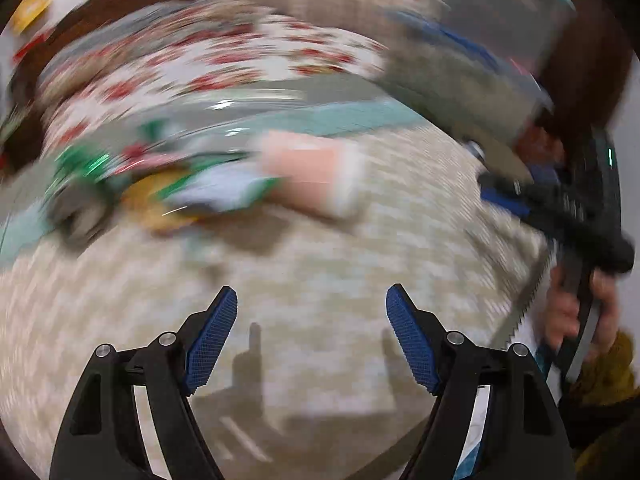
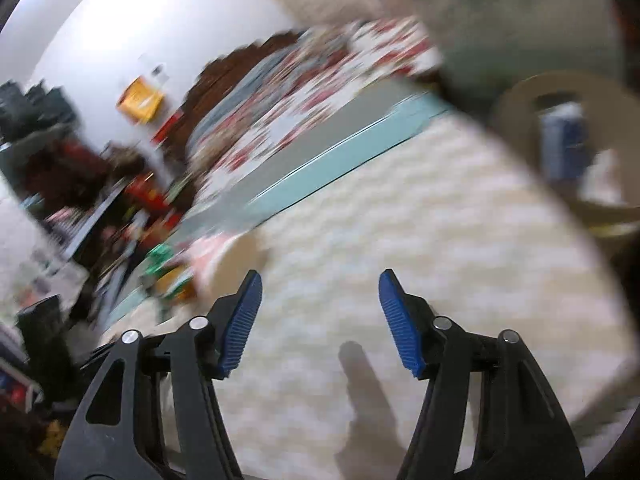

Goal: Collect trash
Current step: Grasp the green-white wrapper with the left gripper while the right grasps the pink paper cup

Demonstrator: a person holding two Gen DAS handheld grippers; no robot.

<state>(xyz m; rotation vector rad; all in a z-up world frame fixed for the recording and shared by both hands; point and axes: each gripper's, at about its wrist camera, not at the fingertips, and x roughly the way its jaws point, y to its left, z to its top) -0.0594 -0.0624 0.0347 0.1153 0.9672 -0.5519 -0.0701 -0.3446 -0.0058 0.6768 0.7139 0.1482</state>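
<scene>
Clearly much is left: a blurred trash pile (image 1: 168, 184) lies on the mat (image 1: 320, 340) by the bed (image 1: 240, 52), well apart from the bin (image 2: 568, 152). Left gripper (image 1: 312, 308) and right gripper (image 2: 320, 292) both gape, empty, over bare mat.

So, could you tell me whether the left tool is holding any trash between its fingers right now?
No, the left tool stands open over the pale woven mat with nothing between its blue fingers.
</scene>
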